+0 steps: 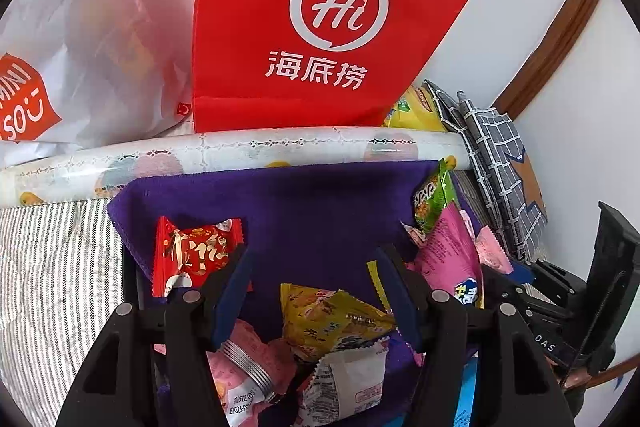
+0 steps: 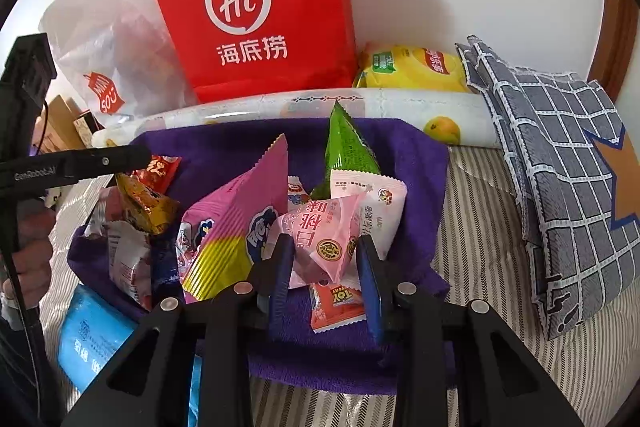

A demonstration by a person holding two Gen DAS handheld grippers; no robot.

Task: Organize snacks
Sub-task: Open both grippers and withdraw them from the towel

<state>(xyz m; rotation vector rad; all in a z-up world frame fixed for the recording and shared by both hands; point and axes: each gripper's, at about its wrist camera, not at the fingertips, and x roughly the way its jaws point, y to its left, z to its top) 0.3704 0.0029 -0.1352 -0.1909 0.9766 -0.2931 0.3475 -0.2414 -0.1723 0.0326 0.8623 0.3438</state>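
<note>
Against the white wall, on the purple towel [image 2: 420,163] spread over the striped bed, you are pinching the light, crinkly pale pink snack packet [image 2: 324,239] in the right tongs [image 2: 325,277], best gripped mid-body, while the left tongs [image 1: 316,291] are gaping empty above the yellow packet [image 1: 328,319].

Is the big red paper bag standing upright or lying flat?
Upright. The red paper bag stands against the white wall behind the rolled sheet, its logo reading upright.

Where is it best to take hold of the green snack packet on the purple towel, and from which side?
Grip the green snack packet near its pointed top seam, coming from above. It stands upright on the purple towel, its peak clear of the other packets, while pink and white ones crowd its base.
</note>
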